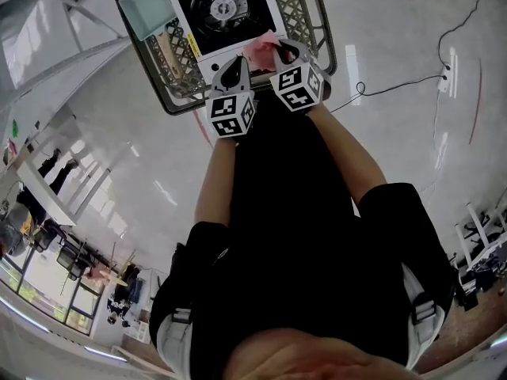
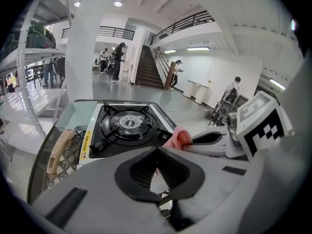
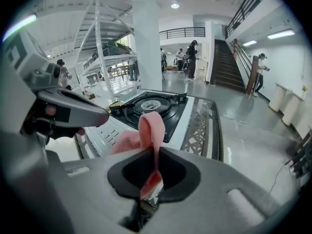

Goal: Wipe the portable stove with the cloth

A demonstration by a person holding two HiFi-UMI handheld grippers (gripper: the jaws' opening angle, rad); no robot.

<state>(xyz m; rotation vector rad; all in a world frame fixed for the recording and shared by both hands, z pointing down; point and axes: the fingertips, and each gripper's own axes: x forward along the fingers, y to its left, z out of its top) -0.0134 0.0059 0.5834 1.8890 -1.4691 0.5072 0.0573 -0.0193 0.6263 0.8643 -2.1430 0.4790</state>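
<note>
The portable stove is white with a black burner top and sits on a wire cart. My right gripper is shut on a pink cloth, which hangs over the stove's near right corner. My left gripper hovers just left of it at the stove's near edge, jaws shut with nothing between them. The left gripper view shows the stove ahead, with the cloth and the right gripper's fingers to the right.
A pale teal tray lies at the stove's left, with a wicker-like piece below it on the cart. A cable runs across the shiny floor at the right. People stand far off near the stairs.
</note>
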